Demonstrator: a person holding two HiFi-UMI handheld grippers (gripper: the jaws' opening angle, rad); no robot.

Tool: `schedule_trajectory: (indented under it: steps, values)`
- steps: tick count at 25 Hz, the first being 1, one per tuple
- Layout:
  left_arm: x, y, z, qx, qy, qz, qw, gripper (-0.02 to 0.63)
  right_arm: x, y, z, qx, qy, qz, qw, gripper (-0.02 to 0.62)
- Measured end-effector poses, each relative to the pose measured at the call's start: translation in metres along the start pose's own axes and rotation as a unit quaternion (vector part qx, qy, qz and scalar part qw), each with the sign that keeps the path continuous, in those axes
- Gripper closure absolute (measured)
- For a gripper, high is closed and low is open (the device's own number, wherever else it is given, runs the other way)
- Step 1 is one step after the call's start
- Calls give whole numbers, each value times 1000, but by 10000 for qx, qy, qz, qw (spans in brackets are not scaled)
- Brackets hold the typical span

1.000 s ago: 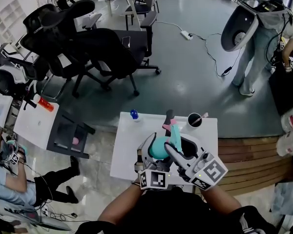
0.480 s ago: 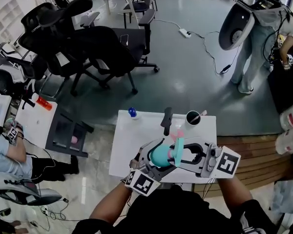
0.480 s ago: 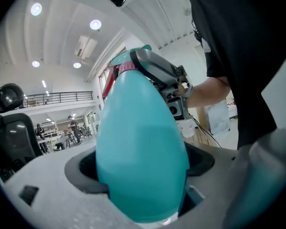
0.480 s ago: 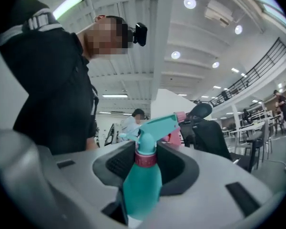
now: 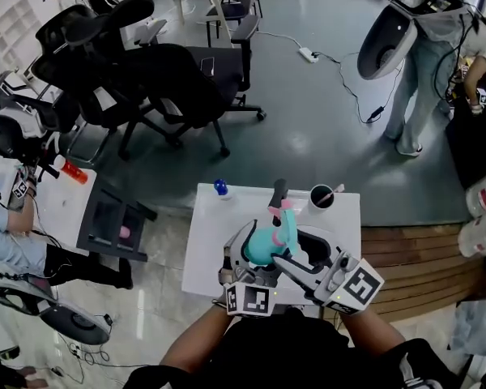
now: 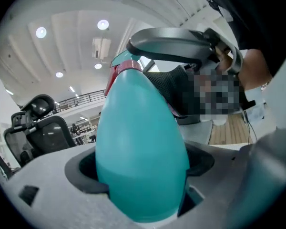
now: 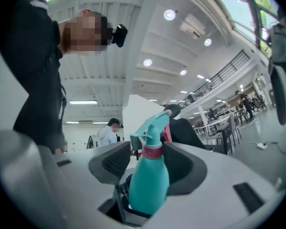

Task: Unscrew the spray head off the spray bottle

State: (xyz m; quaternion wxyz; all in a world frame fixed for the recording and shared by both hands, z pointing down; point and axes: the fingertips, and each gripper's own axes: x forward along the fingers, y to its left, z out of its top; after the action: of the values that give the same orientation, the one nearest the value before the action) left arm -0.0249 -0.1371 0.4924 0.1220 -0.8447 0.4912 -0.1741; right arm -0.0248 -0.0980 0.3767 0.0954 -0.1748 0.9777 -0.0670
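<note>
- A teal spray bottle (image 5: 263,248) with a smooth, egg-shaped body is held over the near half of the white table (image 5: 215,245). It is clamped round its lower body by the left gripper (image 6: 142,187).
- The bottle is tilted, with its neck leaned toward the table's far edge.
- The spray head (image 7: 151,127), teal with a pink trigger, is seated on the neck above a pink collar (image 7: 152,151). It has not been taken off.

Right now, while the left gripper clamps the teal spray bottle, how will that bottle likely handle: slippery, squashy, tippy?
The teal spray bottle looks smooth and egg-shaped, so it may twist in the left gripper. It seems plastic, probably light and slightly squashy. Its spray head juts sideways, so standing free it might tip.
</note>
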Motion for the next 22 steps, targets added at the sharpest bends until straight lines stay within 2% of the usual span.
schedule_trajectory:
  steps: [4, 6, 10, 13, 15, 19, 22]
  values:
    - [0, 0, -2, 153, 81, 120, 9998, 140, 5, -11, 3, 282, -200, -476, 9983, 396]
    - [-1, 0, 0, 136, 70, 112, 9998, 140, 6, -14, 4, 192, -154, -624, 9977, 448]
    - [-2, -6, 2, 62, -37, -53, 10000, 140, 2, -12, 4, -128, -86, -521, 9985, 453]
    - [-6, -10, 8, 0, -197, -309, 9993, 140, 2, -3, 6, -346, -51, -143, 9993, 453]
    - [-10, -17, 15, -65, -399, -657, 9970, 140, -1, 8, 10, -374, 35, 337, 9987, 453]
    - [-25, -42, 32, -169, -881, -1713, 9811, 140, -15, 31, 12, -618, 334, 1543, 9855, 453]
    - [-30, -54, 35, -210, -985, -2150, 9714, 140, -23, 38, 10, -811, 576, 2041, 9739, 451]
